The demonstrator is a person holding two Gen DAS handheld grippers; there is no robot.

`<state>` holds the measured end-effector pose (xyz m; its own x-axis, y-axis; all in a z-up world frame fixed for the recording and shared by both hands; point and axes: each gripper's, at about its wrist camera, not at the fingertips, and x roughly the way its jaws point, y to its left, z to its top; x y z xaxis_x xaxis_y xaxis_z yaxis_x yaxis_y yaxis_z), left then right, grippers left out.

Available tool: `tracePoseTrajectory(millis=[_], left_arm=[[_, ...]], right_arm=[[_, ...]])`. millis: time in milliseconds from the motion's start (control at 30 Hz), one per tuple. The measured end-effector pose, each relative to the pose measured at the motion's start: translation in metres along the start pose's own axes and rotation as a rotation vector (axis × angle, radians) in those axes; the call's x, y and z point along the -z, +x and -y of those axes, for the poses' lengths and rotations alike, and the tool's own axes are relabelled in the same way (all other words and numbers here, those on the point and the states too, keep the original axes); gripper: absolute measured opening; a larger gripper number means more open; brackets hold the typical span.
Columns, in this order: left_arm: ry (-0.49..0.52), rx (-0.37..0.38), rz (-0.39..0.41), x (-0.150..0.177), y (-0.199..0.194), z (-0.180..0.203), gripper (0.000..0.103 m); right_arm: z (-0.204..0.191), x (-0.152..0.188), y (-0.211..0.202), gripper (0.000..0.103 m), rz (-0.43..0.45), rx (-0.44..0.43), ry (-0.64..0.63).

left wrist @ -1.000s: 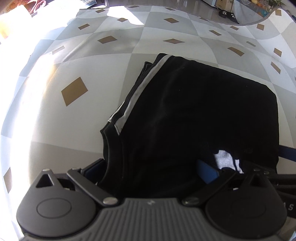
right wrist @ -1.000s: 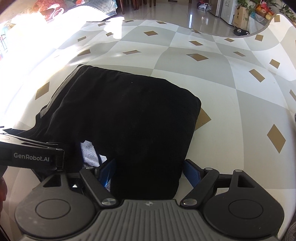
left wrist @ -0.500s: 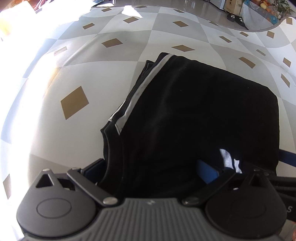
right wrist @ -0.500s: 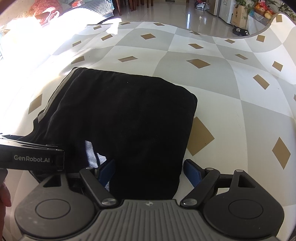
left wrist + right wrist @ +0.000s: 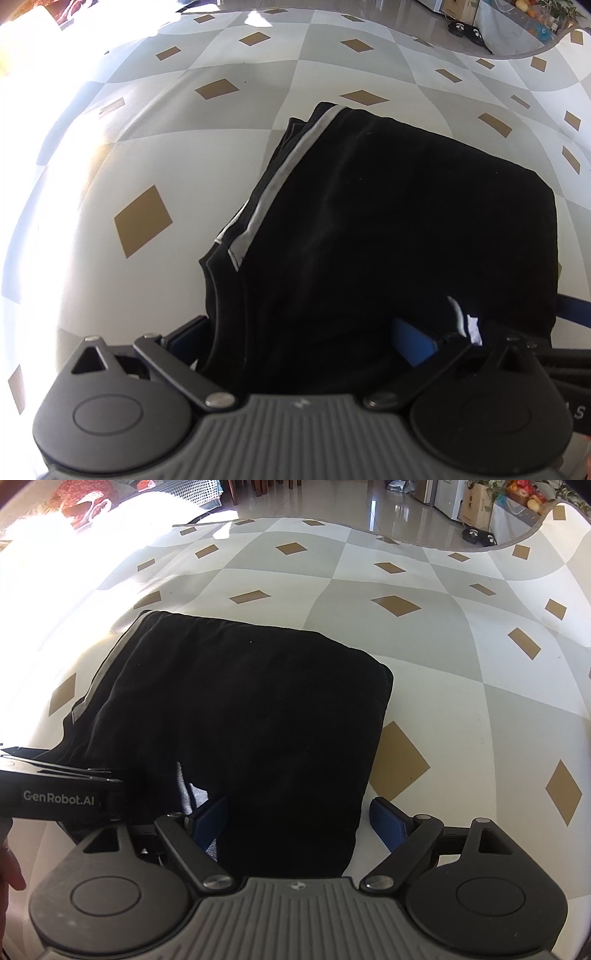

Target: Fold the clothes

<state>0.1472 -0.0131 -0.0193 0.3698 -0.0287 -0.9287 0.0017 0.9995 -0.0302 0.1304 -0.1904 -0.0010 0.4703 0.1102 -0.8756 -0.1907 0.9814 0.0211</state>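
A folded black garment [image 5: 406,221] with a grey side stripe [image 5: 288,177] lies flat on the checked tabletop [image 5: 147,129]. My left gripper [image 5: 301,338] is open, its blue pads wide apart on either side of the garment's near left part. In the right wrist view the same garment [image 5: 251,709] runs between the spread fingers of my right gripper [image 5: 299,821], also open, at the near right corner. The left gripper's body [image 5: 59,794] shows at that view's left edge, beside a hand [image 5: 9,867]. A small pale patch [image 5: 469,325] shows at the near hem.
The grey-and-white tablecloth with tan diamonds [image 5: 399,605] extends beyond the garment on all sides. Strong sunlight washes out the left side. Past the far edge are a shiny floor, black slippers [image 5: 465,29] and a red cloth [image 5: 81,498].
Both views have shifted slightly, so the garment sits a little lower in frame. The pale patch at the near hem looks smaller. Both grippers stay spread wide.
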Motion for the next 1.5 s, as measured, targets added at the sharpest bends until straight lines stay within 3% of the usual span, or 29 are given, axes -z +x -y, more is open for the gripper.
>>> tracePoseTrajectory(millis=[367, 567, 667, 933, 1167, 1300, 1500], left_arm=[[0.017, 0.093, -0.017, 0.000, -0.007, -0.018, 0.103], [-0.038, 0.148, -0.011, -0.003, -0.014, -0.034, 0.103], [-0.056, 0.180, -0.029, -0.003, -0.012, -0.038, 0.103], [-0.039, 0.193, -0.038, -0.001, -0.008, -0.036, 0.103], [0.071, 0.132, -0.029, 0.005, -0.008, -0.020, 0.103], [0.125, 0.092, -0.020, 0.008, -0.007, -0.011, 0.103], [0.125, 0.077, -0.013, 0.008, -0.006, -0.009, 0.103]], right_arm=[[0.044, -0.014, 0.001, 0.083, -0.005, -0.230, 0.094], [0.081, -0.016, 0.007, 0.082, 0.017, -0.397, 0.316], [0.090, -0.018, 0.011, 0.081, 0.031, -0.438, 0.379], [0.083, -0.021, 0.013, 0.074, 0.078, -0.430, 0.341], [0.082, -0.020, 0.014, 0.050, 0.095, -0.411, 0.317], [0.079, -0.022, 0.012, 0.042, 0.107, -0.407, 0.284], [0.069, -0.024, 0.001, 0.032, 0.142, -0.394, 0.206]])
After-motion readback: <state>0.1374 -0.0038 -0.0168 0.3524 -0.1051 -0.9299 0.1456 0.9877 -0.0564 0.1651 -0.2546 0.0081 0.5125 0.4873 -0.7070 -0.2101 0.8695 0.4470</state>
